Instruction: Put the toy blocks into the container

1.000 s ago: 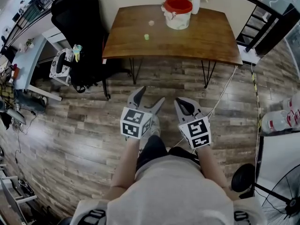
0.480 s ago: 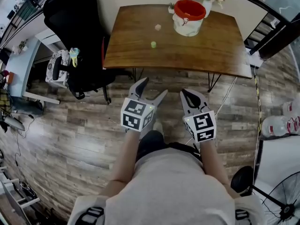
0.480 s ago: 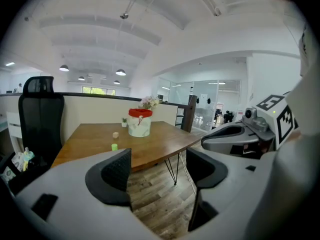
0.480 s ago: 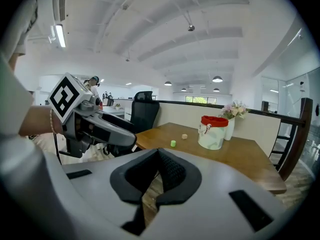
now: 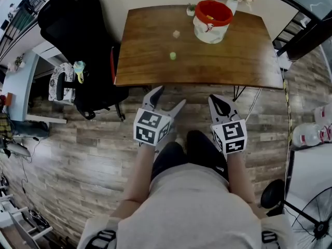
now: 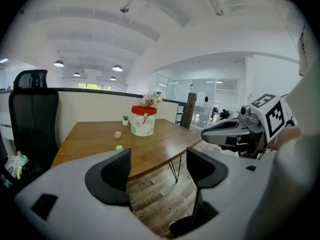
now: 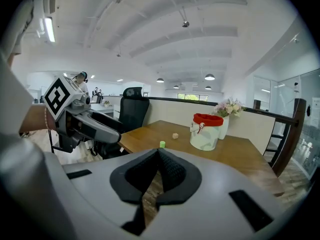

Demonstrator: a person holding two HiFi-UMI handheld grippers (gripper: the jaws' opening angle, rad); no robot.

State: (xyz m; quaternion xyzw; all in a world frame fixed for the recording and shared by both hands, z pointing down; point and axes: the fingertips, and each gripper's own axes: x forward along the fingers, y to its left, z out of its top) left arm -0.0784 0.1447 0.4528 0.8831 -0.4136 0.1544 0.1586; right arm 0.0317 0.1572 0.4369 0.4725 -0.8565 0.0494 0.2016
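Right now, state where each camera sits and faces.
Head view: on the person's head, looking steeply down past torso and forearms at the open left gripper, the shut right gripper and the table.
Left gripper view: on the left gripper, facing the table between its parted fingers; the right gripper shows at right.
Right gripper view: on the right gripper, facing the table over its closed fingers; the left gripper shows at left.
All three share the container, green block and beige block.

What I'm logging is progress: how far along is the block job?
Done: nothing visible; the green block and beige block lie on the table, outside the container. In hand: nothing; the left gripper is open, the right gripper shut and empty, both short of the table. Left: both blocks.
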